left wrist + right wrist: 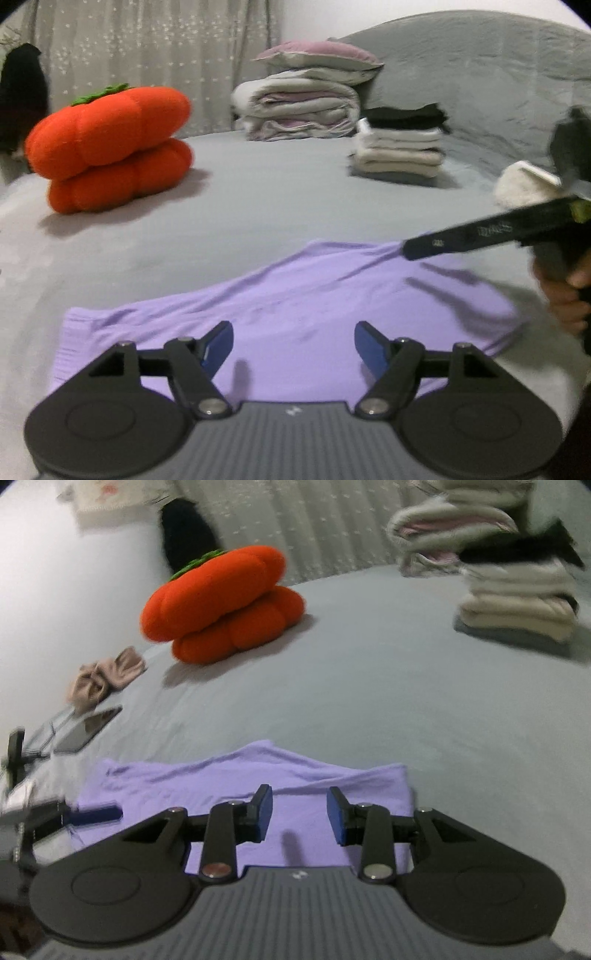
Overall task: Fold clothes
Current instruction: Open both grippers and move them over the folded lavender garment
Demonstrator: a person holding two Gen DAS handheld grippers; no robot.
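Observation:
A lilac garment [295, 295] lies flat on the grey bed, with creases toward its right side. My left gripper [294, 343] hovers open over its near edge with nothing between the blue pads. A hand [565, 299] holds my right gripper, and its black fingers [461, 236] reach in from the right to the garment's far right corner. In the right wrist view the same garment [240, 779] lies under my right gripper [300, 814], which is open and empty. One of my left gripper's fingers [98, 815] shows at the cloth's left edge.
Two stacked orange pumpkin cushions [110, 147] sit at the back left. A stack of folded clothes [400, 147] and a folded duvet with a pillow [299, 107] stand by the grey headboard [480, 74]. A phone [88, 729] and a beige cloth [105, 679] lie left.

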